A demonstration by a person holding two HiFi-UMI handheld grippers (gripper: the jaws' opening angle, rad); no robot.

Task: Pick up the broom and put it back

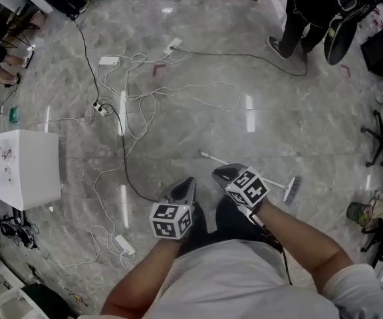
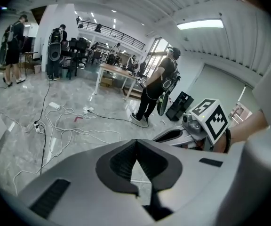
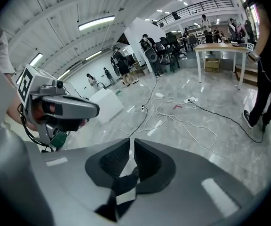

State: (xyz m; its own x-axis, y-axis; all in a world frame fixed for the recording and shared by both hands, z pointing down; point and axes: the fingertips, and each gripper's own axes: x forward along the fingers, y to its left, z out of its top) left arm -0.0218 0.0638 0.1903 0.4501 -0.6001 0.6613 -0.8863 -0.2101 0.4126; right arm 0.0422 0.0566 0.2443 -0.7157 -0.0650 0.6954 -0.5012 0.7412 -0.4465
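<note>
The broom [image 1: 292, 190] lies flat on the grey marble floor, its thin pale handle [image 1: 209, 157] running up-left from the brush head. In the head view my right gripper [image 1: 219, 173] hovers over the middle of the handle and hides that stretch. Its jaws stand a narrow slit apart with nothing between them, as the right gripper view [image 3: 131, 140] shows. My left gripper [image 1: 188, 181] hangs just left of it, beside the handle, jaw tips touching and empty [image 2: 135, 141]. The broom does not show in either gripper view.
White and black cables [image 1: 131, 98] with power strips sprawl over the floor beyond the broom. A white box [image 1: 22, 168] stands at the left. A person [image 1: 304, 12] stands at the far right, with a chair base [image 1: 381, 138] and a small bin [image 1: 359, 212] along the right edge.
</note>
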